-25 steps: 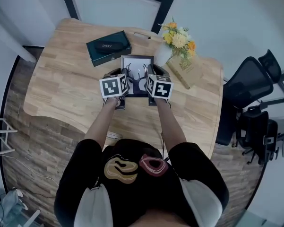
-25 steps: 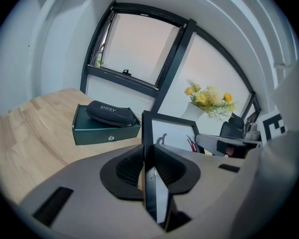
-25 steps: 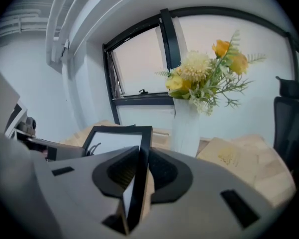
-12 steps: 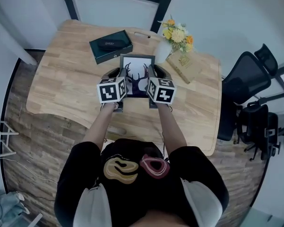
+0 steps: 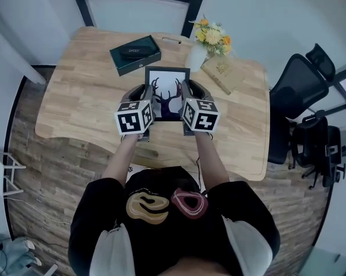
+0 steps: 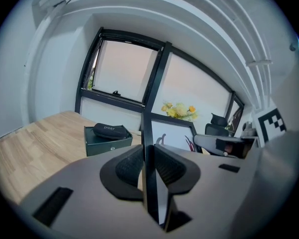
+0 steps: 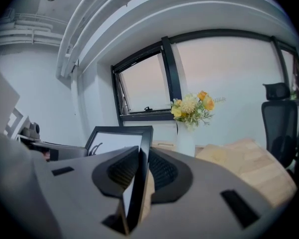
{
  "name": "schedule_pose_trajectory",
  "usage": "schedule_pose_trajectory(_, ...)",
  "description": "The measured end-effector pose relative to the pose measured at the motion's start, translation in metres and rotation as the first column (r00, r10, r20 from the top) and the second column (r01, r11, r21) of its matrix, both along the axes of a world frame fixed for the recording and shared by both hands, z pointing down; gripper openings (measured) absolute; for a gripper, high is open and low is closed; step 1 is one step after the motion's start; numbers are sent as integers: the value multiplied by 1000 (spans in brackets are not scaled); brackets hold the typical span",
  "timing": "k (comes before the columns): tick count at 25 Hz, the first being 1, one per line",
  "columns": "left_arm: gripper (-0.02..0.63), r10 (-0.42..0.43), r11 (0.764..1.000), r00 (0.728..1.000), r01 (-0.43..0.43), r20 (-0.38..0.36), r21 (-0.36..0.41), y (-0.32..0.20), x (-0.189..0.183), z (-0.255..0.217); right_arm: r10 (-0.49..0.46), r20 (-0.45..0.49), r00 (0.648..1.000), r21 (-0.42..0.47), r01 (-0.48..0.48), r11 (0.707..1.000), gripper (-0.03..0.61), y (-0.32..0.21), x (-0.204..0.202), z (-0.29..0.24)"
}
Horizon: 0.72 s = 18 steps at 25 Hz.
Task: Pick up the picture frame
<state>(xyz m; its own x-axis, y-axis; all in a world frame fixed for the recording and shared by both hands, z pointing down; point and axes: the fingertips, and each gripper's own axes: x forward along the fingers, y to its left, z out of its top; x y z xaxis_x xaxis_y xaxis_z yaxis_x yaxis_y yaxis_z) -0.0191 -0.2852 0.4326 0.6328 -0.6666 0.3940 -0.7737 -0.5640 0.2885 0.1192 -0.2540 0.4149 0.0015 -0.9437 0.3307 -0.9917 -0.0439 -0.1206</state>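
Head view: left tongs [image 5: 144,92] and right tongs [image 5: 187,89] grip the picture frame [image 5: 167,96], lengthwise pointing away.

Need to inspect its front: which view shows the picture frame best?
Head view: the picture frame faces the camera, most of its front visible. Left gripper view shows only its edge between the jaws; right gripper view likewise, the front steeply slanted.

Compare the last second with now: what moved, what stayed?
The left gripper and right gripper, each clamped on a side edge of the picture frame, lifted it higher above the table, toward the camera. The green box, flower vase and book stayed put.
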Motion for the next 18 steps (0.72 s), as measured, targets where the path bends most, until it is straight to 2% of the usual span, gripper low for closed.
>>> schedule_pose_trajectory(5, 78, 22, 1000, 999, -21, -31, 16, 19, -4, -11, 2, -16, 1000, 39, -1, 999, 72, 22, -4, -14)
schedule_pose_trajectory(15, 80, 56, 991, 998, -51, -36, 123, 48, -5, -39, 21, -17, 1000, 108, -19, 994, 72, 54, -7, -41)
schedule_pose_trajectory(18, 80, 65, 991, 996, -58, -56, 123, 53, -8, -44, 22, -25, 999, 126, -19, 992, 72, 61, -10, -47)
